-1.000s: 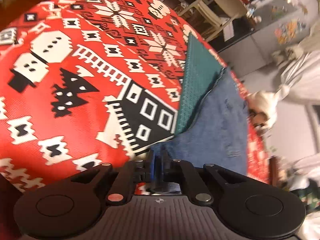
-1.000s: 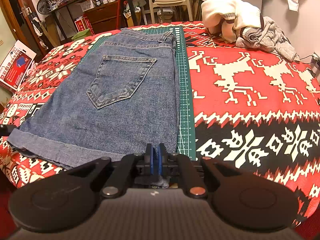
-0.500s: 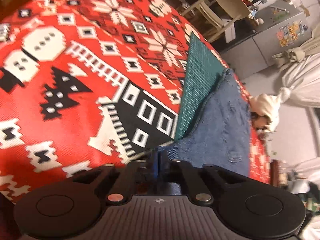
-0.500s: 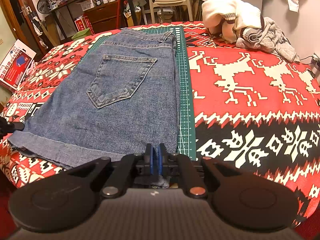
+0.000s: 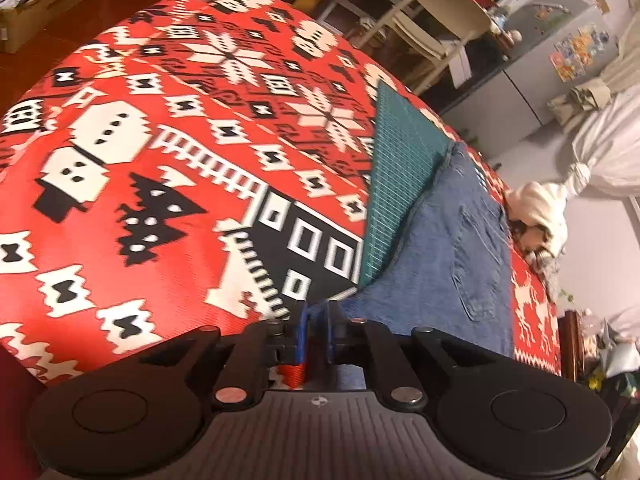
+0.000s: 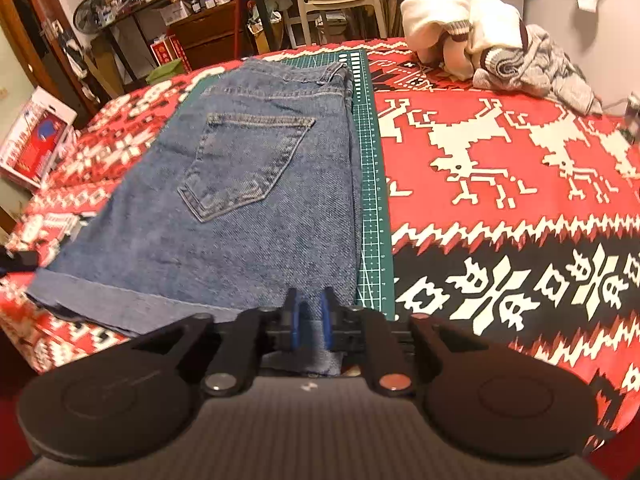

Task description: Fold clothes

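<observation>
We have the denim shorts (image 6: pixel 256 184) lying flat on the green cutting mat (image 6: pixel 374 216), back pocket up, waistband at the far end and the cuffed hem toward us, already doubled lengthwise so one leg sits on the other, by the look of the stacked edges along the right side. Our right gripper (image 6: pixel 308 316) is clamped on the near right corner of the hem, blue pads pinching denim between them; our left gripper (image 5: pixel 316 330) is likewise closed on the near left corner, fabric showing between its pads. We judge the first fold done and the next one, carrying hem toward waistband, not yet begun, since the cloth lies flat. The mat rests on a red patterned tablecloth (image 6: pixel 500 152), and a pile of cream and grey knitwear (image 6: pixel 480 52) waits at the far right, apparently still unfolded. The gripper bodies hide the very corners we hold, so how much cloth each bite takes is unclear. The left view is blurred and steeply tilted, and the layers under the shorts cannot be counted.
</observation>
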A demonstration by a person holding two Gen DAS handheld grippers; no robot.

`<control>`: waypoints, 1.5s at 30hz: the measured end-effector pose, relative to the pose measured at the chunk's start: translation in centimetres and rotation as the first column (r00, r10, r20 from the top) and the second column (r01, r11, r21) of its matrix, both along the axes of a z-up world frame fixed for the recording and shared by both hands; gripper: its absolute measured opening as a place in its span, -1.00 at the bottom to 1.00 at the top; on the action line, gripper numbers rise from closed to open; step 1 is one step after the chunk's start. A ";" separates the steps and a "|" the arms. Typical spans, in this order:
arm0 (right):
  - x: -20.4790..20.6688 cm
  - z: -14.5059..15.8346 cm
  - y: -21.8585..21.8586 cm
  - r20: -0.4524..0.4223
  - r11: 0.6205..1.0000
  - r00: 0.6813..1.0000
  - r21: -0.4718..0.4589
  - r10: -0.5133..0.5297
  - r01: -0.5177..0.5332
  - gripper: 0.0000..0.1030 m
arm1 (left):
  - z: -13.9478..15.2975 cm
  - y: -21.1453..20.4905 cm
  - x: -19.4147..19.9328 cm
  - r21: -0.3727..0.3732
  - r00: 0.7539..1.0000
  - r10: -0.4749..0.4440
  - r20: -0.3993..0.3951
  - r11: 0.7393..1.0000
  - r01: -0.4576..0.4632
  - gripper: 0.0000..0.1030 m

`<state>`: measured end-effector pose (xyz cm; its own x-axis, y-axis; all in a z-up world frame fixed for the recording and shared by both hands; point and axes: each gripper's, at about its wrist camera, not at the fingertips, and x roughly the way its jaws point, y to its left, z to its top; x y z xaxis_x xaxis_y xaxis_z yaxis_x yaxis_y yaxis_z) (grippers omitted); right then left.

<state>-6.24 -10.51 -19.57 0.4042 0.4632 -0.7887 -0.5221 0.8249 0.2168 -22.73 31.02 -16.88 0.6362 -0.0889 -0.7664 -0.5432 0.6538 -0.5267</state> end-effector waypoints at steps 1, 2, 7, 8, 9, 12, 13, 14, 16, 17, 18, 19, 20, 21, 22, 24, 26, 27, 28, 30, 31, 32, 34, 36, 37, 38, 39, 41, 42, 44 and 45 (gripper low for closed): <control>0.0 0.3 -0.2 0.003 1.000 1.000 0.004 -0.006 0.006 -0.58 | 0.0 -0.2 0.1 -0.006 1.000 -0.010 0.003 1.000 0.010 -0.54; -0.1 0.6 -0.4 0.019 1.000 1.000 -0.002 -0.010 0.010 -0.54 | 0.0 -0.3 0.1 -0.015 1.000 -0.018 0.012 1.000 0.019 -0.45; 0.2 1.2 -1.8 0.019 1.000 1.000 0.000 -0.025 0.025 -0.38 | -0.5 -1.0 0.4 -0.032 0.998 -0.056 0.015 0.998 0.056 -0.27; 0.4 1.0 -2.0 0.006 1.000 1.000 -0.001 -0.030 0.030 -0.38 | -0.6 -1.2 0.7 -0.021 0.998 -0.063 -0.003 0.998 0.063 -0.27; 0.6 0.7 -2.1 -0.007 0.999 0.999 -0.004 -0.033 0.033 -0.38 | -0.8 -1.4 0.8 -0.016 0.997 -0.073 -0.015 0.997 0.073 -0.27; 1.0 0.0 -2.1 -0.057 1.000 0.998 0.018 -0.023 0.024 -0.38 | -1.2 -1.8 1.0 -0.015 0.995 -0.099 -0.025 0.995 0.099 -0.27; 1.0 -0.2 -2.0 -0.080 0.999 0.997 0.026 -0.017 0.019 -0.38 | -1.5 -1.9 1.1 -0.021 0.994 -0.103 -0.033 0.995 0.102 -0.27; 1.1 -0.6 -1.8 -0.104 0.999 0.995 0.027 -0.013 0.016 -0.38 | -1.8 -1.9 1.2 -0.026 0.993 -0.106 -0.041 0.994 0.105 -0.27; 1.2 -0.8 -1.7 -0.119 0.999 0.993 0.031 -0.019 0.023 -0.37 | -2.3 -2.0 1.3 -0.038 0.994 -0.107 -0.035 0.994 0.105 -0.31; 1.2 -0.9 -1.6 -0.121 0.999 0.992 0.031 -0.019 0.023 -0.37 | -2.3 -2.0 1.3 -0.039 0.994 -0.102 -0.032 0.994 0.101 -0.33; 1.1 -0.9 -1.5 -0.122 0.999 0.992 0.031 -0.016 0.020 -0.49 | -2.3 -2.1 1.4 -0.036 0.995 -0.095 -0.030 0.995 0.094 -0.43; 1.1 -0.9 -1.4 -0.122 0.999 0.993 0.034 -0.011 0.015 -0.59 | -2.3 -2.2 1.4 -0.030 0.996 -0.088 -0.026 0.996 0.087 -0.54; 1.0 -0.8 -1.2 -0.114 1.000 0.993 0.029 -0.006 0.010 -0.64 | -2.3 -2.4 1.4 -0.019 0.996 -0.081 -0.022 0.997 0.081 -0.57; 0.9 -0.7 -1.0 -0.103 1.000 0.995 0.015 -0.004 0.006 -0.68 | -2.2 -2.7 1.5 -0.001 0.997 -0.079 -0.020 0.997 0.079 -0.64; 0.8 -0.7 -0.8 -0.097 1.000 0.995 0.005 -0.001 0.002 -0.71 | -2.0 -3.0 1.6 0.019 0.996 -0.082 -0.025 0.996 0.083 -0.68; 0.7 -0.5 -0.8 -0.103 1.000 0.995 -0.003 -0.002 0.001 -0.72 | -1.5 -3.7 1.8 0.063 0.995 -0.093 -0.044 0.993 0.095 -0.72; 0.8 -0.4 -0.8 -0.118 1.000 0.993 -0.006 0.000 -0.001 -0.75 | -1.1 -4.1 1.8 0.088 0.992 -0.103 -0.067 0.990 0.109 -0.76; 0.8 -0.3 -0.9 -0.129 1.000 0.992 -0.007 0.003 -0.004 -0.75 | -0.9 -4.3 1.8 0.097 0.991 -0.107 -0.078 0.989 0.115 -0.78; 0.8 -0.1 -1.0 -0.138 1.000 0.990 -0.009 0.007 -0.008 -0.76 | -0.7 -4.4 1.7 0.101 0.990 -0.110 -0.088 0.988 0.119 -0.79; 0.4 0.1 -1.2 -0.145 1.000 0.989 -0.014 0.013 -0.015 -0.76 | -0.6 -4.4 1.3 0.074 0.989 -0.109 -0.096 0.990 0.116 -0.80; 0.2 0.2 -1.4 -0.149 1.000 0.989 -0.019 0.014 -0.017 -0.76 | -0.6 -4.5 1.0 0.056 0.989 -0.109 -0.100 0.992 0.115 -0.81; 0.0 0.3 -1.6 -0.152 1.000 0.988 -0.023 0.015 -0.019 -0.76 | -0.5 -4.6 0.6 0.039 0.988 -0.110 -0.106 0.993 0.115 -0.82; -0.4 0.5 -2.1 -0.159 0.999 0.987 -0.023 0.019 -0.023 -0.76 | -0.2 -5.3 -0.1 0.023 0.985 -0.119 -0.123 0.992 0.122 -0.83; -0.9 0.7 -2.8 -0.170 1.000 0.985 -0.014 0.024 -0.027 -0.76 | 0.1 -6.0 -0.7 0.024 0.981 -0.132 -0.144 0.990 0.136 -0.83; -1.1 0.8 -3.1 -0.174 0.999 0.984 -0.011 0.029 -0.031 -0.76 | 0.3 -6.4 -1.0 0.023 0.979 -0.137 -0.152 0.990 0.142 -0.83; -1.3 0.8 -3.3 -0.175 0.999 0.984 -0.013 0.034 -0.037 -0.76 | 0.4 -6.6 -1.2 0.020 0.978 -0.139 -0.158 0.989 0.144 -0.83; -1.5 0.7 -3.4 -0.175 0.999 0.984 -0.016 0.038 -0.042 -0.76 | 0.4 -6.8 -1.3 0.017 0.976 -0.142 -0.162 0.989 0.147 -0.83; -1.7 0.5 -3.8 -0.177 0.999 0.983 -0.021 0.042 -0.047 -0.75 | 0.2 -7.1 -1.6 0.016 0.974 -0.147 -0.172 0.988 0.152 -0.83; -1.7 0.5 -3.9 -0.176 0.999 0.983 -0.019 0.043 -0.047 -0.74 | 0.0 -7.2 -1.6 0.019 0.973 -0.146 -0.178 0.988 0.152 -0.82; -1.7 0.5 -4.2 -0.171 0.999 0.984 -0.016 0.045 -0.048 -0.69 | -0.1 -7.0 -1.6 0.023 0.973 -0.132 -0.190 0.990 0.139 -0.75; -1.8 0.7 -4.3 -0.158 0.999 0.986 -0.016 0.046 -0.049 -0.65 | 0.0 -6.8 -1.7 0.027 0.974 -0.123 -0.190 0.991 0.131 -0.75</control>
